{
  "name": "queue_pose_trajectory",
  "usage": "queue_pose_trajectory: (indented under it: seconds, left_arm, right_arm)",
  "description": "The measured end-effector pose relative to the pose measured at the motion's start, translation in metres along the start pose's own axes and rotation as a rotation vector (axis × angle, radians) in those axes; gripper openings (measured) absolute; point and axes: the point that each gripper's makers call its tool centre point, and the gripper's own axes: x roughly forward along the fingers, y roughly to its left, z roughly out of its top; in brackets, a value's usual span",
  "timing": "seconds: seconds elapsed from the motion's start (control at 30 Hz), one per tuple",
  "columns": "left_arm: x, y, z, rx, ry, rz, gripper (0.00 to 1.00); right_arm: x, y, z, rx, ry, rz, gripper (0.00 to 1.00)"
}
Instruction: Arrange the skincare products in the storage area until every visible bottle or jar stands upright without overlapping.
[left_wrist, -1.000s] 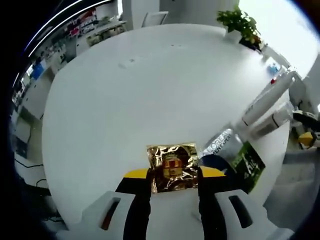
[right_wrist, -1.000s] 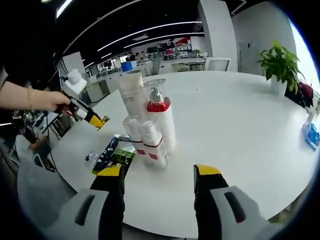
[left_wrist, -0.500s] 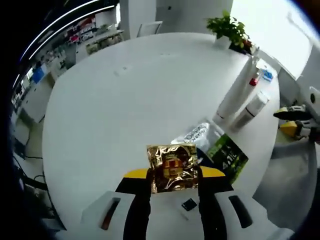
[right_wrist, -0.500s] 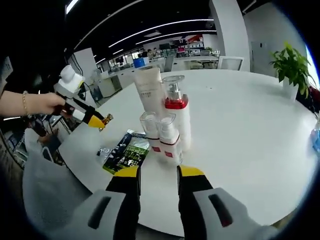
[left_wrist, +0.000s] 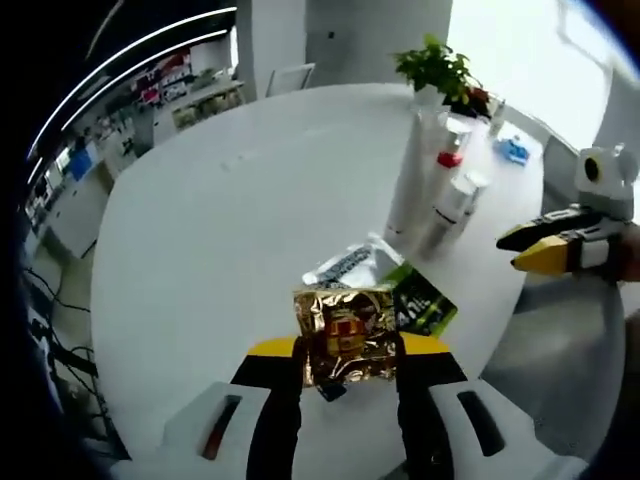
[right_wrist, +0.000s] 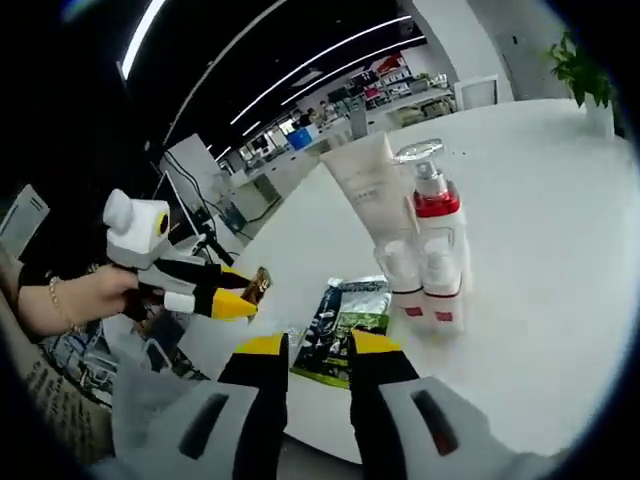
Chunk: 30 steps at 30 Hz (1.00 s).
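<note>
The left gripper (left_wrist: 348, 350) clamps a crinkled gold foil sachet (left_wrist: 346, 333) at lower centre; the right gripper (right_wrist: 310, 350) is nearly closed, empty. Place it flat beside the green sachet (left_wrist: 424, 305), clear of the white bottles (left_wrist: 440, 190).

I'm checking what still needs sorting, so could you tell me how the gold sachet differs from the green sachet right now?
The gold sachet is clamped between the left gripper's jaws, off the table; the green sachet lies flat on the white table beside the upright bottles. The gold one is crinkled, shiny foil and roughly square; the green one is longer, dark with green print. Both are flat packets, not bottles.
</note>
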Motion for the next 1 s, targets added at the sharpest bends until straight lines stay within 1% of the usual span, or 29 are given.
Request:
queue_pose_trajectory:
  seconds: [0.03,0.07,0.13,0.23,0.3,0.33,0.4,0.47,0.6,0.7,0.73,0.77,0.8,0.93,1.0]
  left_arm:
    - [-0.002,-0.003,0.000,0.006,-0.005,0.000,0.34]
    - [-0.002,-0.005,-0.001,0.007,-0.009,0.001,0.34]
    - [-0.004,-0.011,-0.001,0.011,-0.023,0.000,0.34]
    - [-0.006,-0.021,0.001,0.009,-0.045,-0.009,0.34]
    - [-0.007,-0.025,0.004,0.006,-0.062,-0.013,0.34]
    - [-0.009,-0.027,0.006,0.002,-0.073,-0.015,0.34]
    - [-0.013,-0.031,0.010,-0.006,-0.091,-0.015,0.34]
    - [-0.015,-0.035,0.014,-0.014,-0.107,-0.022,0.34]
    - [-0.017,-0.041,0.016,-0.012,-0.118,-0.029,0.34]
    - [-0.016,-0.044,0.017,-0.007,-0.116,-0.036,0.34]
    - [-0.015,-0.044,0.017,-0.006,-0.115,-0.037,0.34]
    - [-0.015,-0.045,0.017,-0.008,-0.115,-0.038,0.34]
    - [-0.015,-0.045,0.017,-0.008,-0.116,-0.038,0.34]
    - [-0.013,-0.042,0.017,-0.029,-0.115,-0.046,0.35]
    - [-0.013,-0.042,0.016,-0.032,-0.116,-0.061,0.36]
  right_arm:
    - [0.004,0.005,0.002,0.025,-0.007,0.017,0.22]
    - [0.010,0.012,0.004,0.085,-0.015,0.040,0.21]
    - [0.019,0.022,0.004,0.171,-0.010,0.082,0.19]
    - [0.027,0.024,0.003,0.198,-0.005,0.084,0.19]
    - [0.030,0.026,-0.005,0.236,0.033,0.086,0.22]
    - [0.031,0.028,-0.005,0.253,0.027,0.098,0.24]
    - [0.031,0.030,-0.006,0.284,0.019,0.104,0.23]
    - [0.032,0.030,-0.004,0.293,0.011,0.104,0.20]
    - [0.034,0.028,-0.003,0.301,0.002,0.095,0.17]
    - [0.035,0.028,0.001,0.322,-0.020,0.094,0.09]
    - [0.035,0.028,0.003,0.328,-0.029,0.091,0.01]
    - [0.035,0.028,0.004,0.348,-0.037,0.093,0.01]
    - [0.036,0.027,0.004,0.351,-0.039,0.093,0.01]
    - [0.036,0.030,0.006,0.345,-0.048,0.112,0.01]
    - [0.036,0.029,0.006,0.347,-0.045,0.110,0.01]
